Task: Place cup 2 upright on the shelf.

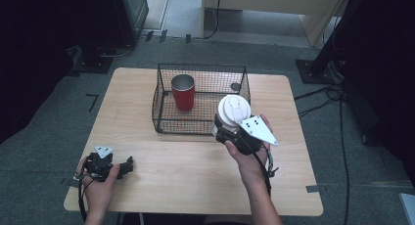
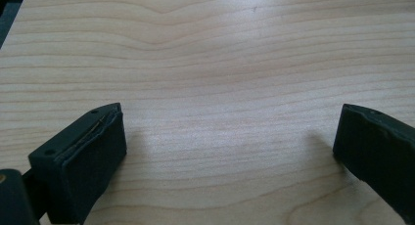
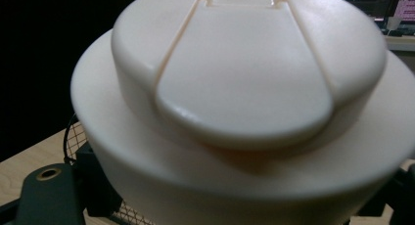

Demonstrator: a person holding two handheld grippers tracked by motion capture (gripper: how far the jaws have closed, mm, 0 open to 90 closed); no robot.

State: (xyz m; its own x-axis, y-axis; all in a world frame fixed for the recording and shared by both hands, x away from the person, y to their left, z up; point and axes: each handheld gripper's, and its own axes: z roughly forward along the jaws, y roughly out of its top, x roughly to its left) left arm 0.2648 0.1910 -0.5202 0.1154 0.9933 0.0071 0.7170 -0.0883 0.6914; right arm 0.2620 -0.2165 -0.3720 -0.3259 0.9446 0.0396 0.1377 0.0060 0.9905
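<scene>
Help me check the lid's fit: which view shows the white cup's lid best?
The right gripper view: the lid sits close up, with its flap and rim sharp. The high view shows the white cup small, held by the right gripper beside the wire basket. The left gripper view shows bare table.

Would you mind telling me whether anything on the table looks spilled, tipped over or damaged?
Nothing stands out. The red cup stands upright in the wire basket; the right gripper holds the lidded white cup at the basket's front right corner. No spill shows on the table.
</scene>
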